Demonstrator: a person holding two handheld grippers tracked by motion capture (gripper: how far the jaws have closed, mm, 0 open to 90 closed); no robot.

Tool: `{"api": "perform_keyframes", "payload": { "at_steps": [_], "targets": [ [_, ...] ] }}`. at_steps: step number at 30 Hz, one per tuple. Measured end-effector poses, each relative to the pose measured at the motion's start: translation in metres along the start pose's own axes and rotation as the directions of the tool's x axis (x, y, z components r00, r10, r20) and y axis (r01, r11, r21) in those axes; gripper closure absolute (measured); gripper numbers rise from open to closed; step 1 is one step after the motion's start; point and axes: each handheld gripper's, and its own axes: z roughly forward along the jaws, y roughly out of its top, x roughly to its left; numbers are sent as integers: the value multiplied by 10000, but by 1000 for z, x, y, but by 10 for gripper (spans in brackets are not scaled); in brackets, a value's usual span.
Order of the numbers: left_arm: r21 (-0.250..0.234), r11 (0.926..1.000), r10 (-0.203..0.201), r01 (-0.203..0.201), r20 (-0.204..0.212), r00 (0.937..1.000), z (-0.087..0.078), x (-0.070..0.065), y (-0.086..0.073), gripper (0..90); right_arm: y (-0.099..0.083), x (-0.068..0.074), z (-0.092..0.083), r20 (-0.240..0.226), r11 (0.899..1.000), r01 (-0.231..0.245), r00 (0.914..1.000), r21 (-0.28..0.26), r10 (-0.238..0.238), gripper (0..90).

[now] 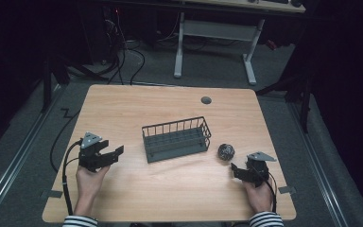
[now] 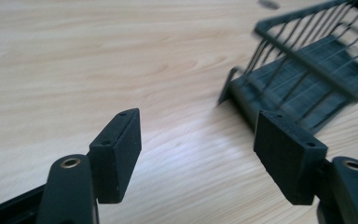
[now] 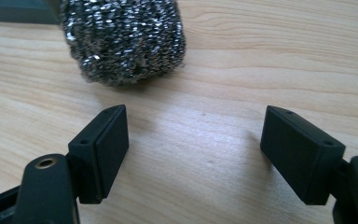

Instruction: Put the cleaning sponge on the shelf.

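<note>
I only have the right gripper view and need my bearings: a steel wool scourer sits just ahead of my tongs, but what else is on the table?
Observer: A dark wire basket stands mid-table, just left of the steel wool scourer in the high view, with a gap between them.
Operator: Anything in the basket?
Observer: Nothing that I can see; its slatted floor shows bare in the left gripper view.
Operator: Where is the other hand?
Observer: The left tongs sit at the basket's left end, clear of it, pointing toward it.
Operator: Are they holding anything?
Observer: No, the left gripper view shows them open with bare wooden table between the pads.
</note>
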Motion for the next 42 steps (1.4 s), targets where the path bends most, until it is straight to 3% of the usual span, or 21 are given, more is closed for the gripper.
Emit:
{"api": "perform_keyframes", "payload": {
  "at_steps": [8,14,27,30,42],
  "targets": [
    [403,9991,183,-150,-836,9963,9,13,-27,327,0,1,0,-19,10000,-3,10000,-3,3,234],
    [708,9970,394,-313,-1160,9925,16,20,-41,304,-1,0,-1,-134,10000,87,9999,5,-87,234],
    [915,9951,517,-366,-1690,9843,27,22,-51,290,-1,-1,-3,-398,10000,-21,9992,-50,19,243],
    [1218,9921,517,-296,-1823,9819,30,22,-53,272,1,3,-8,-554,9998,113,9984,-135,-121,247],
    [1331,9911,296,-30,-1979,9798,32,21,-53,203,18,15,-21,-984,9958,557,9932,-731,-628,262]
  ]
}}
